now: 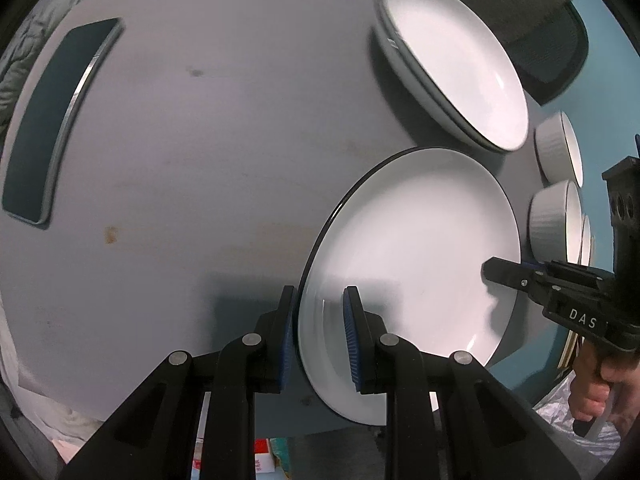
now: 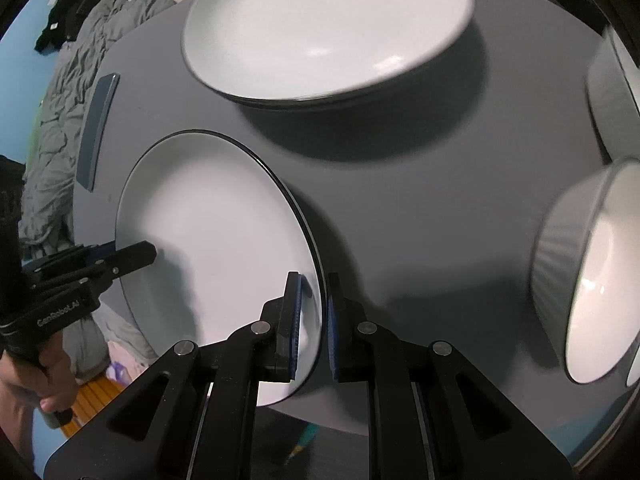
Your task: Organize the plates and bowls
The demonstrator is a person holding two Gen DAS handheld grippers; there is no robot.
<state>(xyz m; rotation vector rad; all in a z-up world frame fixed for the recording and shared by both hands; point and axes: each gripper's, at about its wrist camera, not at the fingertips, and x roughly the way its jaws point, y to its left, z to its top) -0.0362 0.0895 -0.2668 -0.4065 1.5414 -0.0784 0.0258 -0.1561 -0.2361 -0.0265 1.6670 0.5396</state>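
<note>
Both grippers clamp opposite rims of one white dark-edged ceramic plate (image 1: pixel 412 272), so it rides level above the grey table (image 1: pixel 200 140): left gripper (image 1: pixel 320 332), right gripper (image 2: pixel 314 320). Probably bound for the stacked white plates (image 1: pixel 456 60); ribbed white bowls (image 1: pixel 556 152) wait beside.

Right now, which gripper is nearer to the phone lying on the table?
Left. The left gripper clamps the held plate on the rim facing the phone; the right gripper grips the opposite rim, farther from it.
</note>
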